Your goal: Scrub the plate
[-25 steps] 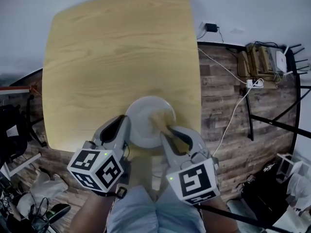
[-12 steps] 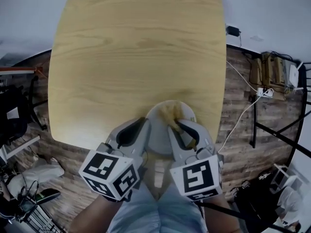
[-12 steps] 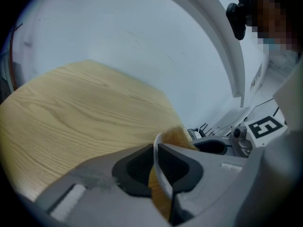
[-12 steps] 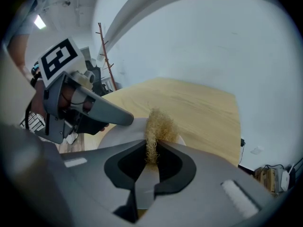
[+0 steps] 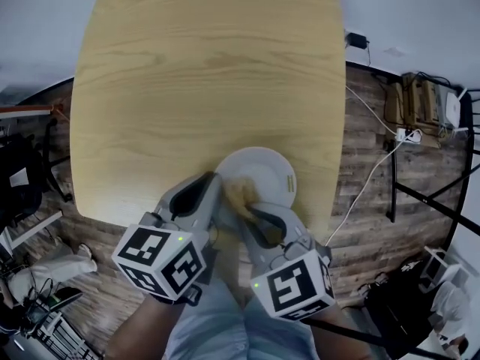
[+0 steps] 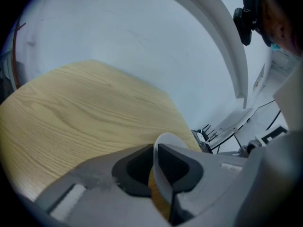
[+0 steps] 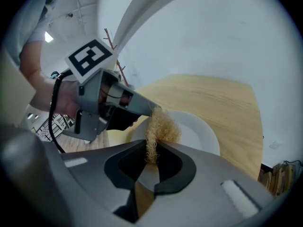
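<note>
A white plate [image 5: 266, 172] lies near the front edge of the light wooden table [image 5: 202, 81]. My left gripper [image 5: 214, 184] is shut on the plate's near-left rim; in the left gripper view the plate [image 6: 164, 148] stands edge-on between the jaws of the left gripper [image 6: 155, 149]. My right gripper [image 5: 251, 210] is shut on a straw-coloured fibrous scrubber [image 5: 238, 190], which rests on the plate's left part. In the right gripper view the scrubber [image 7: 158, 126] sticks out of the right gripper [image 7: 152, 148] onto the plate [image 7: 199, 134], right beside the left gripper [image 7: 142, 105].
The plate sits close to the table's front edge [image 5: 150, 220]. On the wooden floor at the right lie white cables [image 5: 371, 171] and a power strip [image 5: 409, 135]. My legs [image 5: 225, 321] are below the grippers.
The right gripper has drawn the scrubber from the plate's far part toward its near-left side, close to the left gripper. The left gripper still holds the rim in place.
</note>
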Action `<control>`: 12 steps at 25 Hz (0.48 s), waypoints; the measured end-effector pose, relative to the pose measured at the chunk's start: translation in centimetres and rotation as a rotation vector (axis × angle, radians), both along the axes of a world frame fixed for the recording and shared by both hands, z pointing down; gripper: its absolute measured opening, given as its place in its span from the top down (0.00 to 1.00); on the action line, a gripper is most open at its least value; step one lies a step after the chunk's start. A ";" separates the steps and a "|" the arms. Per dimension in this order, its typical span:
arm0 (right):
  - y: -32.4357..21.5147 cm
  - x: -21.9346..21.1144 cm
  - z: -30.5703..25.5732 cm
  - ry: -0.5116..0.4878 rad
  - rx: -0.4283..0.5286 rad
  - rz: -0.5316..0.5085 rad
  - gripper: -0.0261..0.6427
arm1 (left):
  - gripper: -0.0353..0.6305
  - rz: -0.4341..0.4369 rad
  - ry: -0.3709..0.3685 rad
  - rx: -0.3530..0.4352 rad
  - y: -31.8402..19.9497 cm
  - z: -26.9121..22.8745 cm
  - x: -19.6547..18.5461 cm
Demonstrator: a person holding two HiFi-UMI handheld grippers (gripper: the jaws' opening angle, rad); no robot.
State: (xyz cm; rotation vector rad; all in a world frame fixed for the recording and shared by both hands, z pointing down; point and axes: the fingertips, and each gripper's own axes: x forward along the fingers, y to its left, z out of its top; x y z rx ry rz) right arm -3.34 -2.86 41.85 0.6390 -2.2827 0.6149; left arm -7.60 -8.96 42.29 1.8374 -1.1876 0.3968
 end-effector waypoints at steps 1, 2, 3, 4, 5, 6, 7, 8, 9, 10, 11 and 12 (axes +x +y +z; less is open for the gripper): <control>0.5 -0.1 0.0 -0.010 -0.013 -0.009 0.89 | 0.87 -0.001 -0.005 0.004 -0.2 0.0 -0.1; 1.1 -0.2 -0.1 -0.021 -0.026 -0.017 0.90 | 0.87 0.000 -0.010 0.010 -0.3 0.0 -0.1; 1.6 -0.3 -0.2 -0.031 -0.037 -0.024 0.89 | 0.87 0.005 -0.017 0.016 -0.4 0.0 -0.2; 2.2 -0.5 -0.3 -0.043 -0.048 -0.030 0.89 | 0.86 0.009 -0.024 0.021 -0.5 -0.1 -0.2; 2.9 -0.6 -0.5 -0.055 -0.058 -0.037 0.89 | 0.86 0.011 -0.029 0.026 -0.4 -0.1 -0.1; 3.5 -0.8 -0.7 -0.066 -0.067 -0.045 0.89 | 0.86 0.011 -0.035 0.029 -0.4 0.0 -0.1; 4.1 -0.9 -0.9 -0.078 -0.075 -0.052 0.89 | 0.86 0.010 -0.040 0.033 -0.4 0.0 -0.2; 4.6 -1.0 -1.0 -0.088 -0.082 -0.059 0.89 | 0.86 0.009 -0.045 0.037 -0.4 0.1 -0.2; 5.1 -1.1 -1.2 -0.096 -0.086 -0.063 0.89 | 0.86 0.007 -0.051 0.041 -0.5 0.2 -0.2; 5.4 -1.0 -1.4 -0.103 -0.088 -0.066 0.89 | 0.86 0.004 -0.059 0.046 -0.6 0.2 -0.3; 5.7 -0.9 -1.5 -0.108 -0.090 -0.065 0.89 | 0.86 -0.001 -0.069 0.050 -0.7 0.2 -0.4; 5.9 -0.7 -1.7 -0.112 -0.090 -0.060 0.89 | 0.86 -0.004 -0.081 0.054 -0.8 0.2 -0.4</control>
